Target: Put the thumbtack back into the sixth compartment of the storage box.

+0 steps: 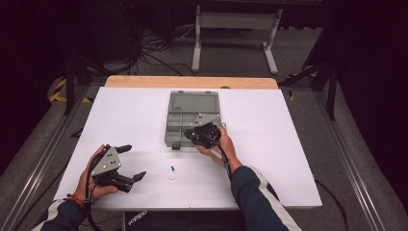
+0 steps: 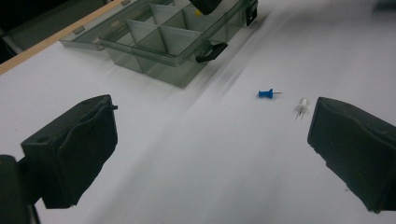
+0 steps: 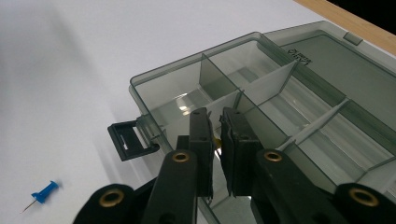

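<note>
one compartment box [image 1: 194,103], one blue pushpin [image 2: 266,94], one clear pushpin [image 2: 301,106], two tools.

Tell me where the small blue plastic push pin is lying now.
The small blue plastic push pin lies on the white table, between the two grippers in the high view, just in front of the grey compartment box and beside a clear push pin.

tangled cables [image 1: 159,45] on the floor (behind the white stand [image 1: 235,21]).

Dark room, grey carpet floor [image 1: 298,53], white table frame [image 1: 235,29] behind, floor cables [image 1: 159,45]
</note>
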`<act>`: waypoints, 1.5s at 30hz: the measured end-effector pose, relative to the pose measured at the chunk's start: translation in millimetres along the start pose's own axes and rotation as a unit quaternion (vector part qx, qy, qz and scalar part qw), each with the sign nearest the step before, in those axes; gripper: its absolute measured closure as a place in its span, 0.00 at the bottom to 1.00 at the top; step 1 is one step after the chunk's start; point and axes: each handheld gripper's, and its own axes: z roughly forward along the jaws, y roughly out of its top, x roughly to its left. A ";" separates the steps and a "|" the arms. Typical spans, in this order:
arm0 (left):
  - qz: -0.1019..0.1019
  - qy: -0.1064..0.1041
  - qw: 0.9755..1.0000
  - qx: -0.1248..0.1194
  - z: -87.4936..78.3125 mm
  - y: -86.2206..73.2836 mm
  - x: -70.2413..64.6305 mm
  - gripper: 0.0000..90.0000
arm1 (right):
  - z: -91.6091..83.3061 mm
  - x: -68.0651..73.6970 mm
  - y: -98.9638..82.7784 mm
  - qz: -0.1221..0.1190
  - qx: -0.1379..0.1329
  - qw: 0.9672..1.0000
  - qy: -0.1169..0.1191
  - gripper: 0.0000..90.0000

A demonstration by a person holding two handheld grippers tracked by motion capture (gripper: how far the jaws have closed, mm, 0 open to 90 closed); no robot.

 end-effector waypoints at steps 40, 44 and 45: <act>0.002 0.000 1.000 -0.001 -1.4 1.0 -0.7 0.03 | -36.5 29.8 -1.5 -0.029 -0.043 0.999 0.002 0.20; 0.003 0.000 1.000 0.001 -1.3 1.3 -1.2 0.03 | -38.4 38.7 -4.8 -0.031 -0.039 0.999 0.010 0.17; 0.002 0.000 1.000 0.000 -1.1 1.3 -1.4 0.03 | -38.6 40.8 -5.6 -0.033 -0.038 0.999 0.013 0.16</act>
